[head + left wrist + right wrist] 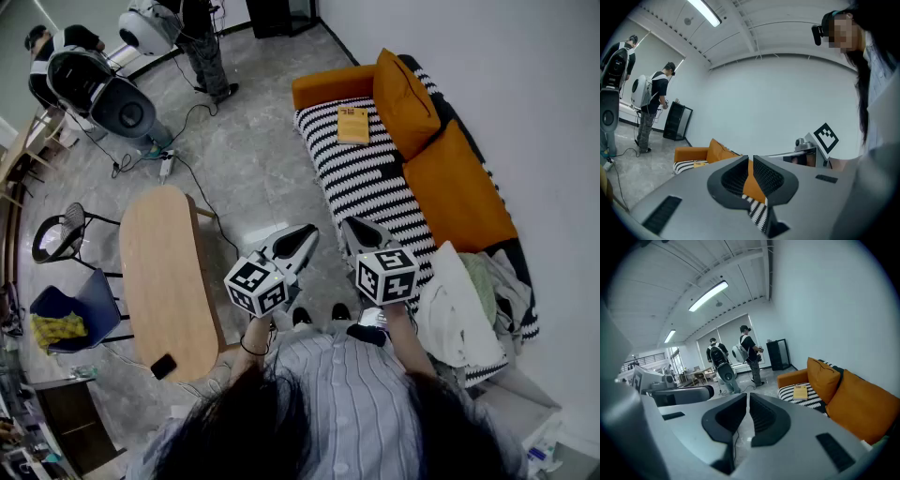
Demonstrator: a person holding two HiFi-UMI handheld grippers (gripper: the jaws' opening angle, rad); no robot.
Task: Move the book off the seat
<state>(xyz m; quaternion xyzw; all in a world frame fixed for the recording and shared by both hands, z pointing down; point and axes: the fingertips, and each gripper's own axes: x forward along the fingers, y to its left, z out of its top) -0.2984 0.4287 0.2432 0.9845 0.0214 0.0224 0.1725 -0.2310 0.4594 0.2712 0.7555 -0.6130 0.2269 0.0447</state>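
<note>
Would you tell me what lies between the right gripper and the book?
Only bare striped seat, seen in the head view, separates the right gripper from the book.

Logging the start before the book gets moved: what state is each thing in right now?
Flat yellow book: closed, lying flat on the black-and-white striped sofa seat.
Left tongs: shut, empty.
Right tongs: shut, empty.
Orange fabric cushion: propped upright at the sofa's back.

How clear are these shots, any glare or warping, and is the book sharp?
Head view: even light, book sharp on the striped seat. Left gripper view: fisheye bend, dark corners, glaring ceiling lamp. Right gripper view: same warping, book small.
</note>
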